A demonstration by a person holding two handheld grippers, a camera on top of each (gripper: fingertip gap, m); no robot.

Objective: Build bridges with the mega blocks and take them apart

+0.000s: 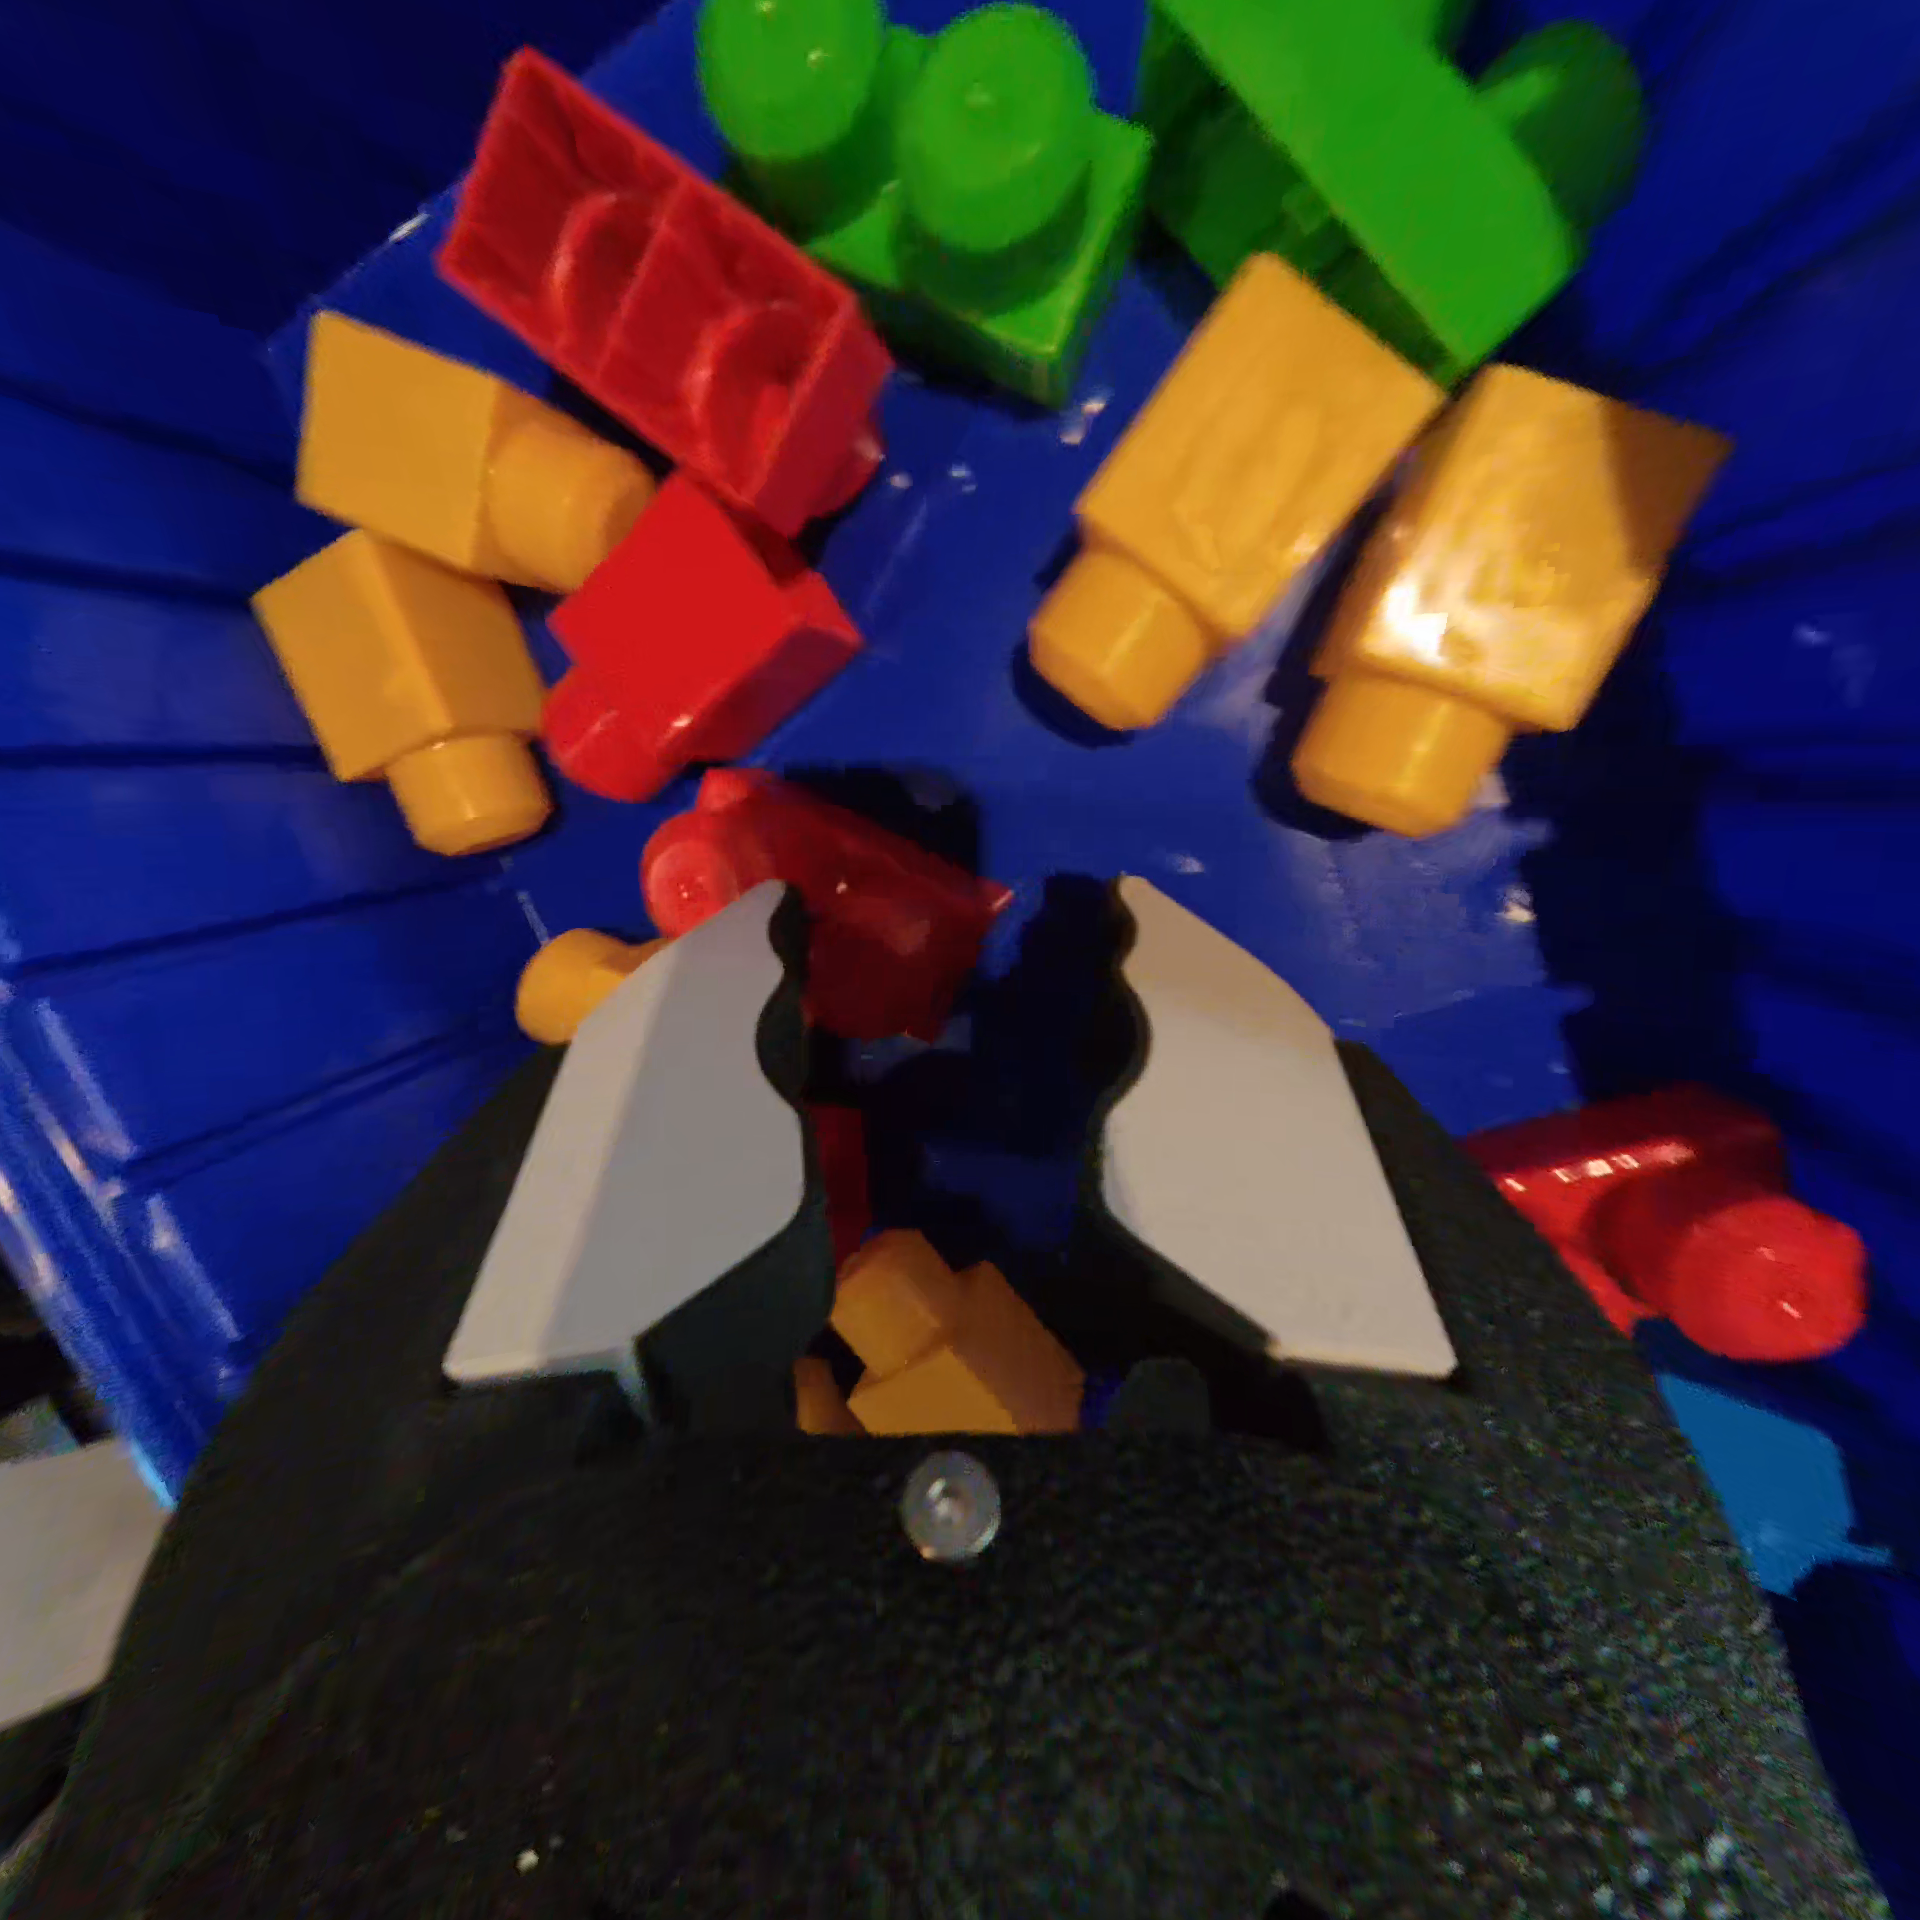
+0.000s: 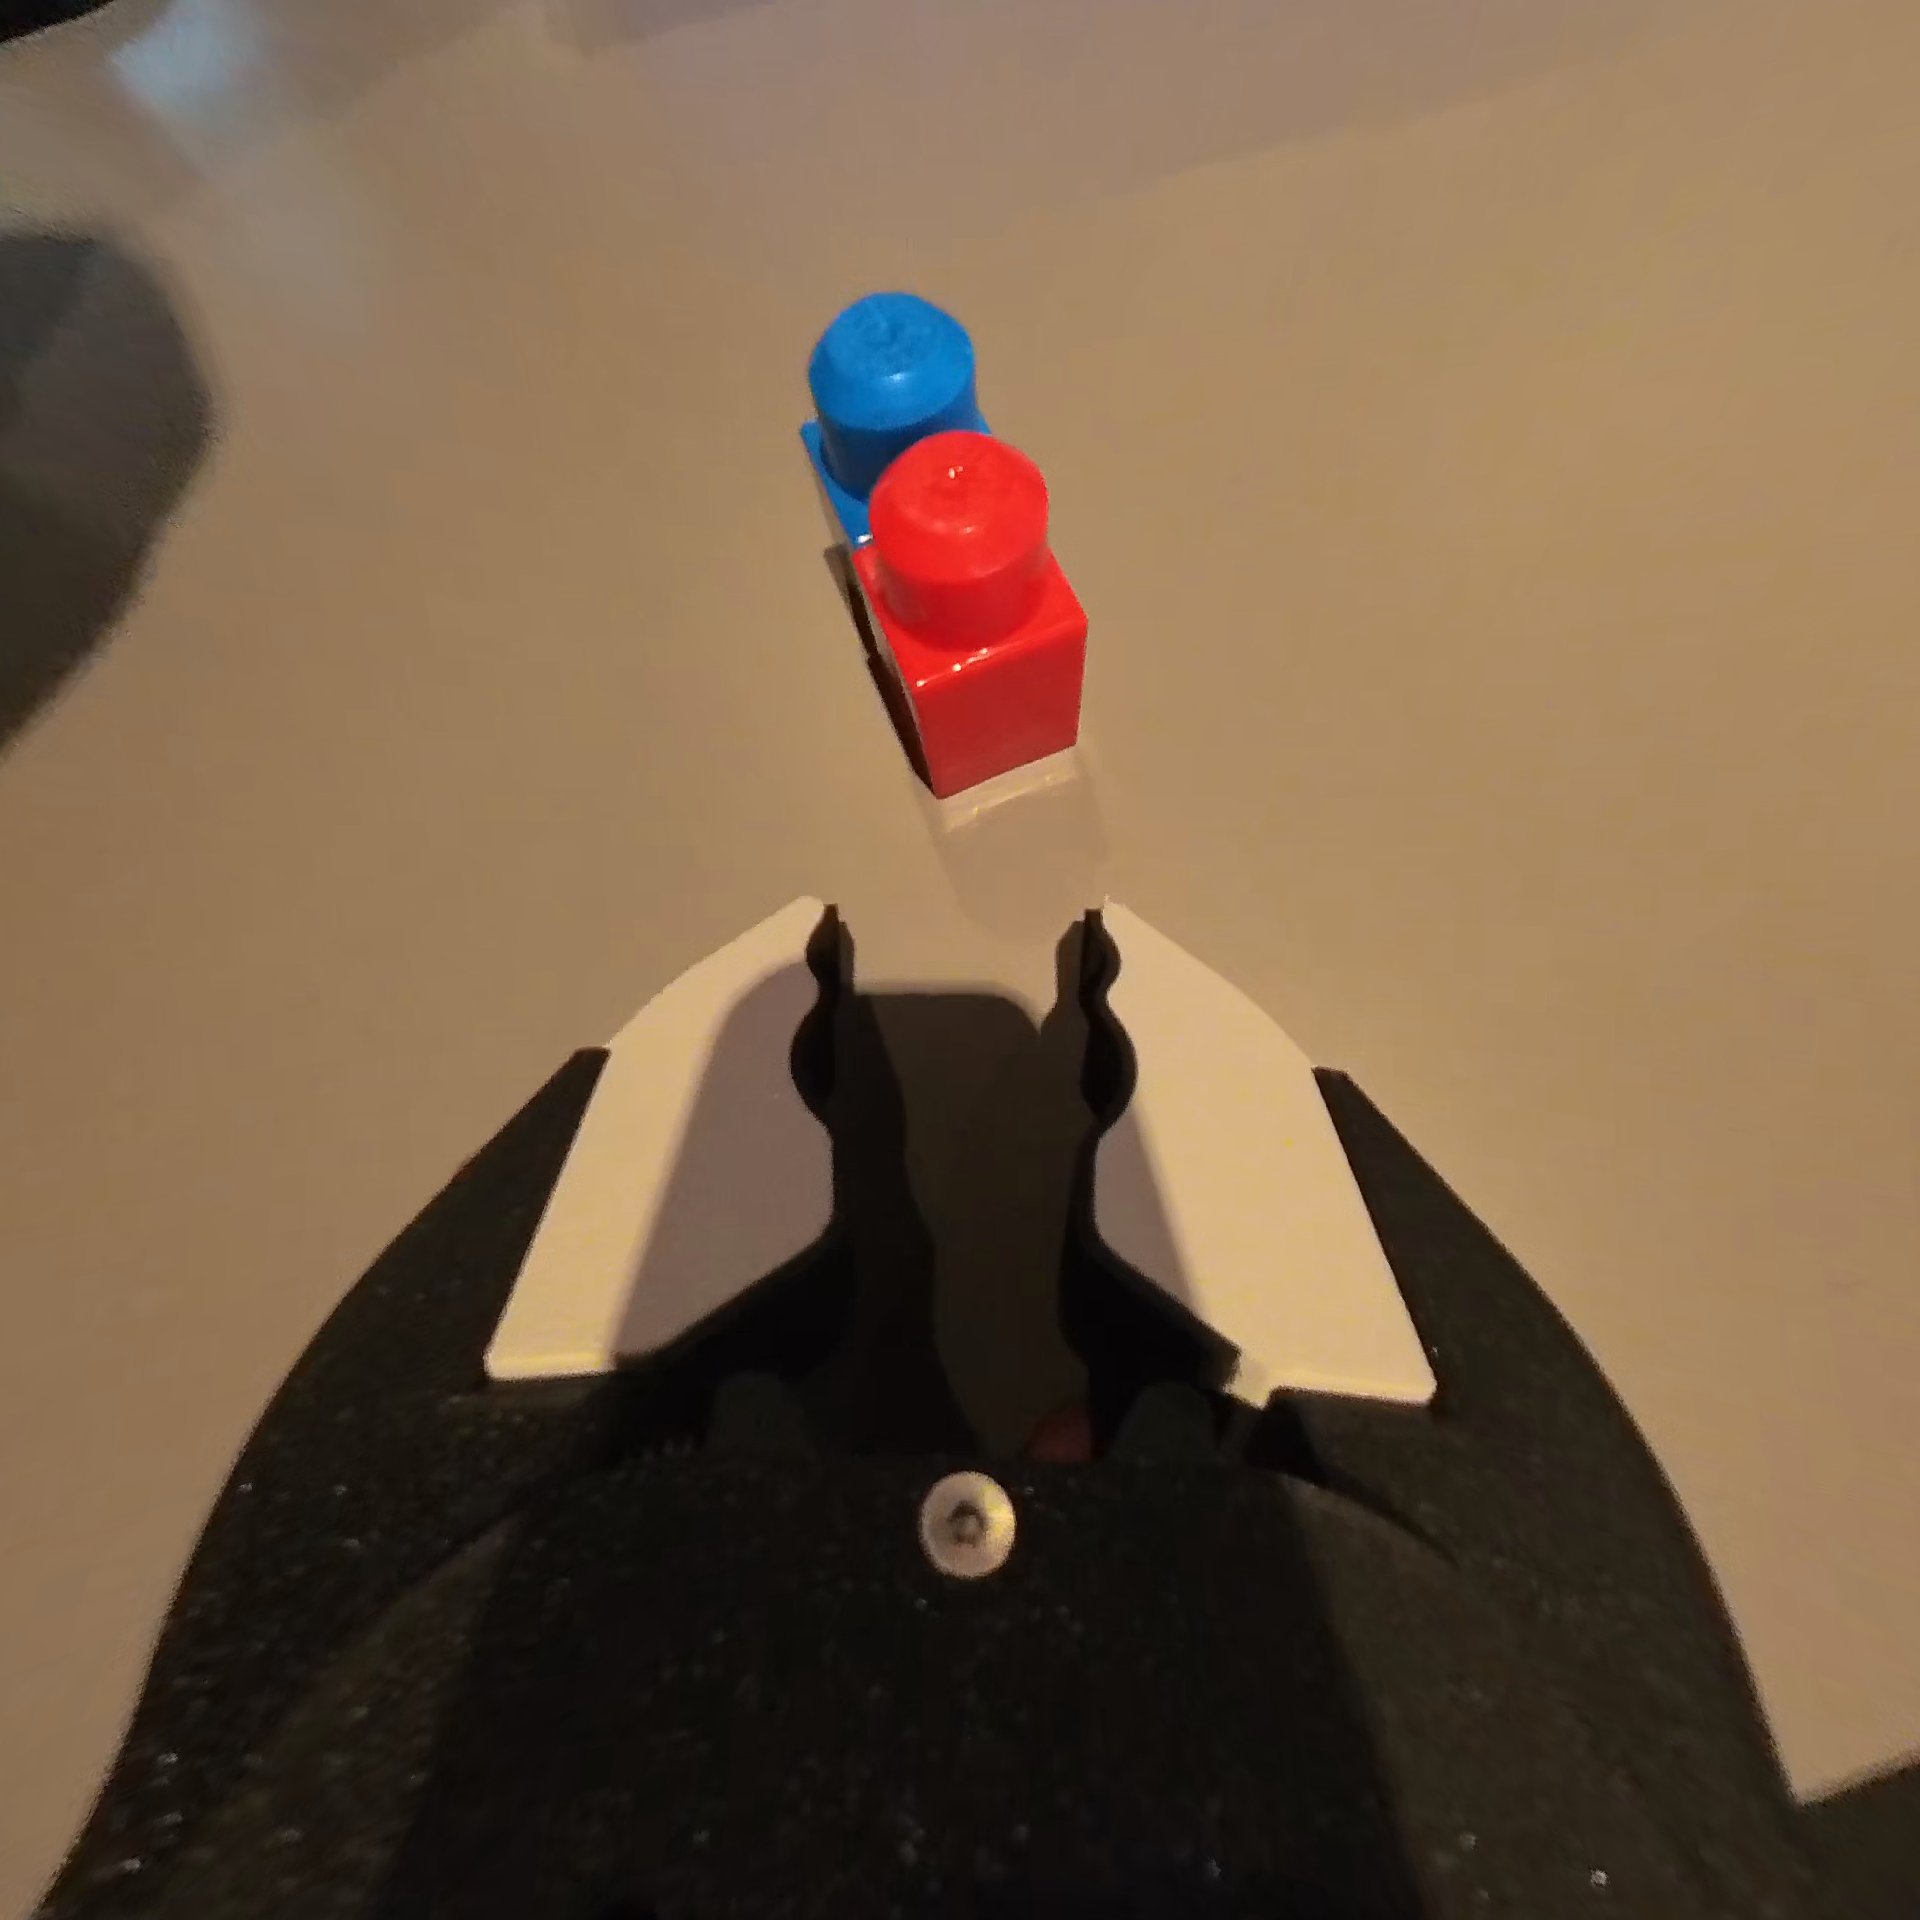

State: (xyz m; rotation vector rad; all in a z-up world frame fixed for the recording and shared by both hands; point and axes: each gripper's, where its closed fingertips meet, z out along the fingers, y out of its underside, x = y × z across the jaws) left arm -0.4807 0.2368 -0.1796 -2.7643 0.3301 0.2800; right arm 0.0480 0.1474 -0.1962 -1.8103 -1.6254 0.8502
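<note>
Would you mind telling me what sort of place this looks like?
Probably an indoor tabletop play or demo setup: a blue bin of loose toy blocks, and a red block and blue block upright on a plain beige table.

Left wrist view is blurred throughout, with wide-angle stretching along the bin (image 1: 208,1039) walls and glare on a yellow block (image 1: 1496,582). Right wrist view is dim and warm; the gripper (image 2: 956,914) casts a dark shadow on the table (image 2: 1455,520), edges soft.
</note>
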